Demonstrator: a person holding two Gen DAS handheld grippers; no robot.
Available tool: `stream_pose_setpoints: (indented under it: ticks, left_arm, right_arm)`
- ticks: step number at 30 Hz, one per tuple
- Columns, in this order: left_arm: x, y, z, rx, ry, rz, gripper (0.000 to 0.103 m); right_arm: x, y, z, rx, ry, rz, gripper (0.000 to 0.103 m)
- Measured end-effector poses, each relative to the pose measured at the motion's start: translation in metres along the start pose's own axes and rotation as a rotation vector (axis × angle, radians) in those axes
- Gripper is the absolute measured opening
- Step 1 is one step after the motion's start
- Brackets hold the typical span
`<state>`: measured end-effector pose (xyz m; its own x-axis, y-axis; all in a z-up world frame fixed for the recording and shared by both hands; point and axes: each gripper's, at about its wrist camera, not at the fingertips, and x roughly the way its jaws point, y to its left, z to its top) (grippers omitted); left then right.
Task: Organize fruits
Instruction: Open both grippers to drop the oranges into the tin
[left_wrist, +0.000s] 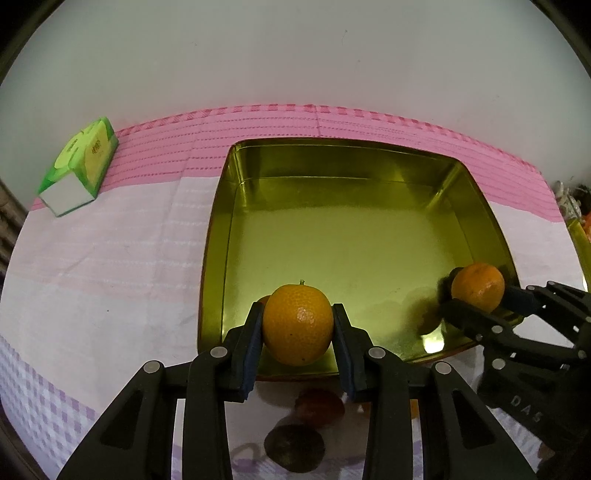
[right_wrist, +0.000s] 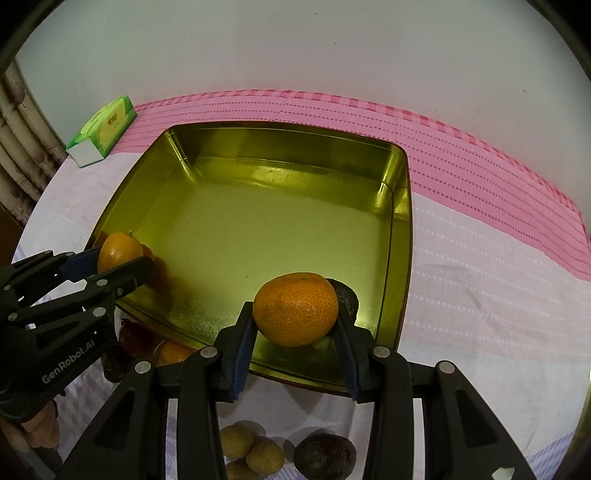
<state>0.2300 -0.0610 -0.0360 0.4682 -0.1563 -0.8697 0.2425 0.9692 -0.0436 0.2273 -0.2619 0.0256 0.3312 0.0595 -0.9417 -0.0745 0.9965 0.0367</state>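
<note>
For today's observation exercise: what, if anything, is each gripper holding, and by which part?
The left gripper holds an orange by its opposite sides. The right gripper holds another orange likewise, both over the gold tin.

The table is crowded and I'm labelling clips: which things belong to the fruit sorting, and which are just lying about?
Job:
- tin
- left orange, held
- right orange, held
- dark fruit
- small yellow fruits

Lying about:
- tissue box
- cloth

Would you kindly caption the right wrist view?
Right tool holds an orange over the gold tin; left tool holds another.
</note>
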Motion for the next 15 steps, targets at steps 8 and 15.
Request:
stream_pose_setpoints:
  ticks: [8, 15]
  left_arm:
    - [-0.0001, 0.0042, 0.0001, -0.009, 0.008, 0.004, 0.036]
    - [-0.0008, 0.0027, 0.0008, -0.008, 0.014, 0.007, 0.037]
  right_arm:
    - [-0.0003, -0.0011, -0.0004, 0.001, 0.0, 0.0, 0.039]
    - [-0.0035, -0.0026, -0.0008, 0.007, -0.005, 0.005, 0.044]
